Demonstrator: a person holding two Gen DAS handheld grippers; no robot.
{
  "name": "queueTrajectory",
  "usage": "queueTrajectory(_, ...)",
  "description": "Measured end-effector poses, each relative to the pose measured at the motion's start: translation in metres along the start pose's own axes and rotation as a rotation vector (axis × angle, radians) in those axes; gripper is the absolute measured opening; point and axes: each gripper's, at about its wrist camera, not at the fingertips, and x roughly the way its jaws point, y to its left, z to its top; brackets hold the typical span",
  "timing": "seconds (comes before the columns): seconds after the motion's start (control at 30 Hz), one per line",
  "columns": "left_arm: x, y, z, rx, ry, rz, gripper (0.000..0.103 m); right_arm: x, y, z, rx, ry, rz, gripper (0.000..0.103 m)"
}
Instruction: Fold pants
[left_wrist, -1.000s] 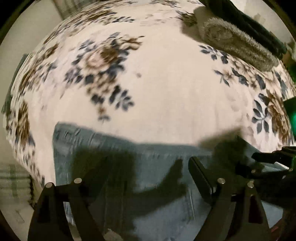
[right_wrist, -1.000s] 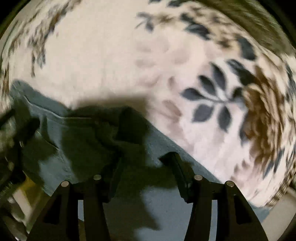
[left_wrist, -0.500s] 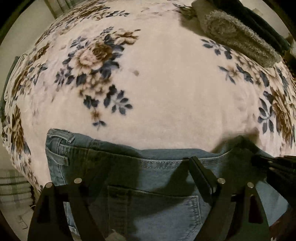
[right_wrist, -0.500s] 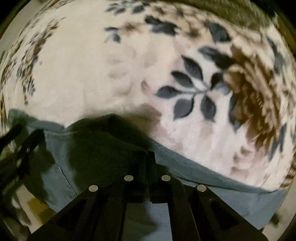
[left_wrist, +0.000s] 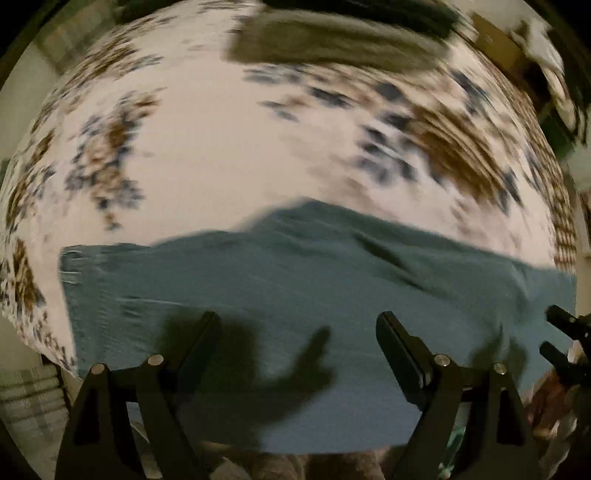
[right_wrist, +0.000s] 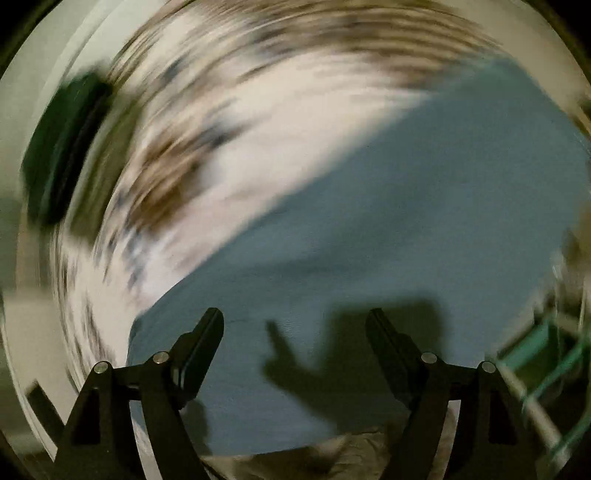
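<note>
Blue denim pants (left_wrist: 314, 280) lie flat on a white floral blanket (left_wrist: 229, 158); the view is blurred by motion. My left gripper (left_wrist: 297, 325) hangs above the pants, open, with nothing between its fingers. In the right wrist view the same pants (right_wrist: 388, 229) fill the lower right. My right gripper (right_wrist: 295, 321) is over them, its jaws opening wide, and no cloth sits between them. The other gripper's black fingers (left_wrist: 565, 339) show at the right edge of the left wrist view.
A grey-green fuzzy roll (left_wrist: 332, 44) and a dark folded cloth (left_wrist: 362, 11) lie at the blanket's far side. A dark green object (right_wrist: 62, 155) shows at the left of the right wrist view. A plaid cloth (left_wrist: 29, 398) lies at the lower left.
My right gripper was shut on the pants' edge half a second ago and has let go and swung away. The left gripper shifted over the pants, staying open. Both views are now blurred.
</note>
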Motion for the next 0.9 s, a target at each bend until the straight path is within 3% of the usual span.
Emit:
queueTrajectory(0.13, 0.01, -0.072, -0.007, 0.096, 0.024, 0.014, 0.085, -0.019, -0.114, -0.003, 0.236, -0.08, 0.026, 0.081)
queueTrajectory(0.17, 0.013, -0.089, -0.008, 0.113, 0.027, 0.023, 0.085, -0.028, -0.15, 0.011, 0.297, -0.115, 0.042, 0.081)
queueTrajectory(0.37, 0.044, -0.148, -0.007, 0.154, 0.081, 0.085, 0.085, -0.021, -0.24, 0.039, 0.435, -0.219, 0.19, 0.077)
queueTrajectory(0.4, 0.049, -0.152, -0.007, 0.15, 0.093, 0.092, 0.085, -0.011, -0.228, 0.027, 0.441, -0.225, 0.213, 0.074)
queueTrajectory(0.47, 0.06, -0.157, -0.007, 0.151, 0.115, 0.118, 0.085, -0.006, -0.251, 0.035, 0.453, -0.234, 0.283, 0.069)
queueTrajectory(0.6, 0.085, -0.161, -0.008, 0.14, 0.161, 0.153, 0.085, 0.006, -0.249, 0.041, 0.428, -0.293, 0.395, 0.065)
queueTrajectory(0.67, 0.096, -0.162, -0.009, 0.129, 0.179, 0.162, 0.087, 0.009, -0.255, 0.043, 0.415, -0.305, 0.486, 0.054)
queueTrajectory(0.77, 0.103, -0.161, -0.006, 0.113, 0.174, 0.199, 0.103, 0.02, -0.253, 0.052, 0.402, -0.295, 0.554, 0.052)
queueTrajectory(0.9, 0.11, -0.152, -0.005, 0.056, 0.185, 0.129, 0.103, 0.035, -0.254, 0.073, 0.393, -0.286, 0.624, 0.052)
